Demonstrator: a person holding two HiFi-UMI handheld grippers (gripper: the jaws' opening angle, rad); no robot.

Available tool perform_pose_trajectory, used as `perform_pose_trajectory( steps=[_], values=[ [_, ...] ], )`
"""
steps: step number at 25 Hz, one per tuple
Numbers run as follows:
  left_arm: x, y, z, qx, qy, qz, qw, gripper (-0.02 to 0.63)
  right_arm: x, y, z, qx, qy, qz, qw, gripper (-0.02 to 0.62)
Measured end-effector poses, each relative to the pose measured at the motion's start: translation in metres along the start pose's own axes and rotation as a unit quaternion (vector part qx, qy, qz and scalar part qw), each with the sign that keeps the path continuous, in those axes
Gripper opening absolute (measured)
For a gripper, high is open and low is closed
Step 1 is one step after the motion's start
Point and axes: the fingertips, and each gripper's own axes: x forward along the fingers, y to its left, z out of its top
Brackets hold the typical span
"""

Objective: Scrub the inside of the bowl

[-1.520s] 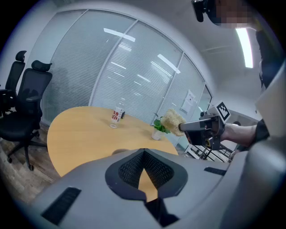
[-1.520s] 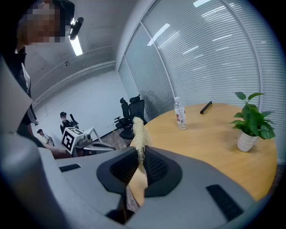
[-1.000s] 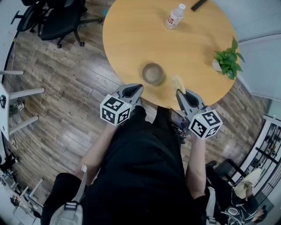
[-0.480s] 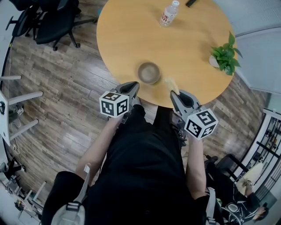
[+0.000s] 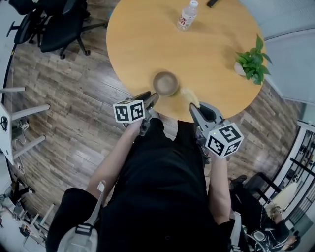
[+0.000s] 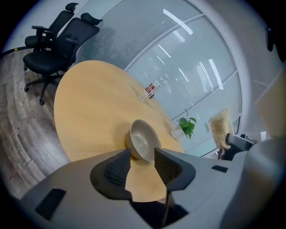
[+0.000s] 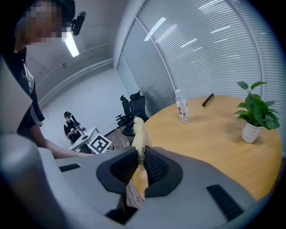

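Right gripper [image 7: 139,155] tight on loofah [image 7: 139,133]; bottle label [image 7: 182,113] illegible

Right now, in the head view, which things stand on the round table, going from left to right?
bowl → water bottle → black object at the far edge → potted plant

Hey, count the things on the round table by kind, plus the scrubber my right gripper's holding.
Bowl: 1
Water bottle: 1
Potted plant: 1
Dark slim object: 1
Scrubber: 1
Total: 5
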Motion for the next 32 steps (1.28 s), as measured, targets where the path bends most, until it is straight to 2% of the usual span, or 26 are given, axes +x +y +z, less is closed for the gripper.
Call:
perform_pose_trajectory(
  steps=[4,8,11,13,19,27,32],
  values=[
    [0.013,0.005,-0.005,-0.05,0.004,-0.011,0.9987,0.175,0.001,-0.005,-0.001,0.003,0.0,-0.002,1.0,0.041],
    [0.024,0.006,-0.006,-0.114,0.005,-0.023,0.9932,0.175,0.001,-0.008,0.0,0.002,0.006,0.002,1.0,0.041],
    [0.031,0.008,-0.008,-0.146,0.008,-0.025,0.9889,0.173,0.001,-0.01,0.002,0.001,0.007,0.002,1.0,0.041],
    [0.034,0.01,-0.008,-0.149,0.009,-0.023,0.9885,0.173,0.002,-0.01,0.003,-0.001,0.006,0.004,1.0,0.041],
    [0.038,0.011,-0.008,-0.151,0.006,-0.019,0.9883,0.102,0.002,-0.011,0.002,-0.004,0.009,0.008,1.0,0.041],
    [0.038,0.01,-0.003,-0.16,0.001,-0.018,0.987,0.047,0.0,-0.013,0.004,-0.009,0.007,0.011,1.0,0.041],
    [0.038,0.007,-0.003,-0.162,0.0,-0.019,0.9866,0.04,-0.001,-0.017,0.005,-0.012,0.008,0.012,1.0,0.041]
  ],
)
